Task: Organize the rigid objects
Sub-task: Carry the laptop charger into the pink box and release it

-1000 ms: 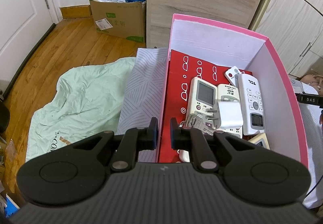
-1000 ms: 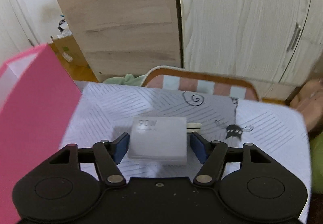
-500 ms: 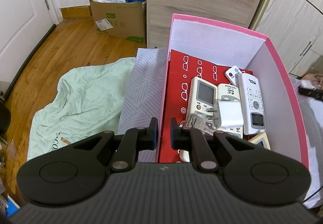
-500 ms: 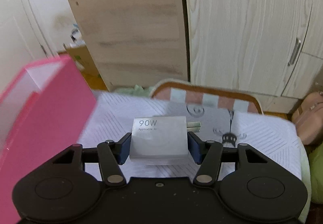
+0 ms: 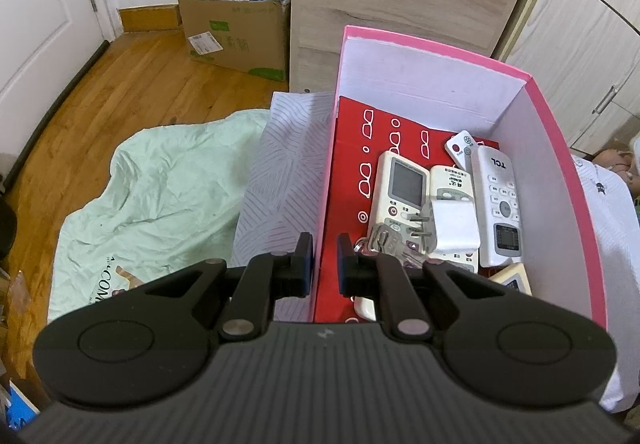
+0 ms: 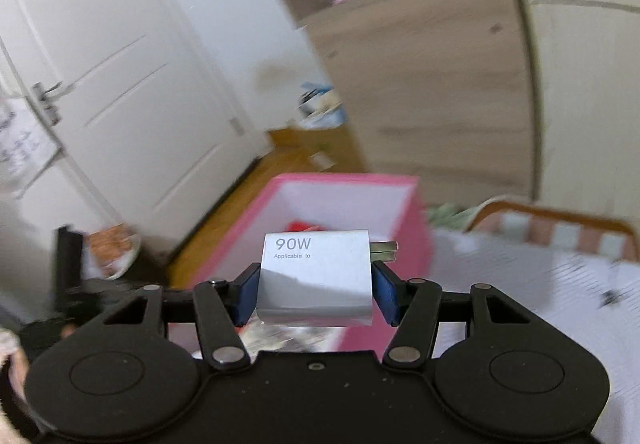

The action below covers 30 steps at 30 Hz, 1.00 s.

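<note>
Carrying the white 90W charger (image 6: 316, 276) toward the pink box (image 6: 416, 228), right gripper (image 6: 316, 290) clamps its 2 flat sides. Left gripper (image 5: 320, 258) pinches the box's left wall, jaws narrow. Risks: smooth faces slipping mid-swing; prongs pointing right catching the rim; landing on stacked remotes (image 5: 498, 204) and sliding.

Pink box (image 6: 416, 228) floor – blurred, half-hidden behind the charger (image 6: 316, 276).
</note>
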{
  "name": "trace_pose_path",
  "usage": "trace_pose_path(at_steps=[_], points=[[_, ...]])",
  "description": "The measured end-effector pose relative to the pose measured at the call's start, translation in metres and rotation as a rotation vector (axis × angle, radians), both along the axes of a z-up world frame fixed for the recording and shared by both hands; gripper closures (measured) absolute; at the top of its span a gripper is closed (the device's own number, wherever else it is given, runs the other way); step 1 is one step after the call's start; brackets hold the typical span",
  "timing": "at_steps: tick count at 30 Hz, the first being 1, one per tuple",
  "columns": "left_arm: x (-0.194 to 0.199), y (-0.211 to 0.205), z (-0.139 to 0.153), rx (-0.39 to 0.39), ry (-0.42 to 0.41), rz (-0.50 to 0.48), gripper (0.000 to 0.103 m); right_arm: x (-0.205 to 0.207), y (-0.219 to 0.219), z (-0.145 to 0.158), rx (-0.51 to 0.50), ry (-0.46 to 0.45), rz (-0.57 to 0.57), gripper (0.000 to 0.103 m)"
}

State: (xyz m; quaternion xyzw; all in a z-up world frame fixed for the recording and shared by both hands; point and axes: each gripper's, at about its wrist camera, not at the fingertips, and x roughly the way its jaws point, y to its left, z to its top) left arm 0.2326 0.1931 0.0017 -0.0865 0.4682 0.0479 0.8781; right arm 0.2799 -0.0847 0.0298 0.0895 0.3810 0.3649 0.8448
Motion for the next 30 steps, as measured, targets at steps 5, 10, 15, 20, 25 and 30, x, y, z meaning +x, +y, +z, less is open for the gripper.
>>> trace_pose_path(at_steps=[5,10,15,20,25,30], points=[[-0.001,-0.003,0.0,0.02,-0.004,-0.018,0.093,-0.003,0.04,-0.011,-0.024,0.078,0.087,0.04],[-0.001,-0.003,-0.001,0.021,0.0,-0.023,0.093,0.019,0.071,-0.032,-0.042,0.155,0.105,0.04],[-0.001,-0.007,-0.002,0.031,0.0,-0.024,0.093,0.05,0.082,-0.052,-0.079,0.187,0.037,0.04],[0.001,-0.005,0.0,0.02,0.001,-0.019,0.093,0.08,0.107,-0.066,-0.201,0.141,-0.041,0.04],[-0.002,-0.005,0.0,0.02,-0.006,-0.022,0.093,0.094,0.123,-0.069,-0.255,0.087,-0.059,0.04],[-0.003,-0.007,-0.001,0.033,-0.009,-0.026,0.093,0.108,0.131,-0.079,-0.301,0.091,-0.093,0.04]])
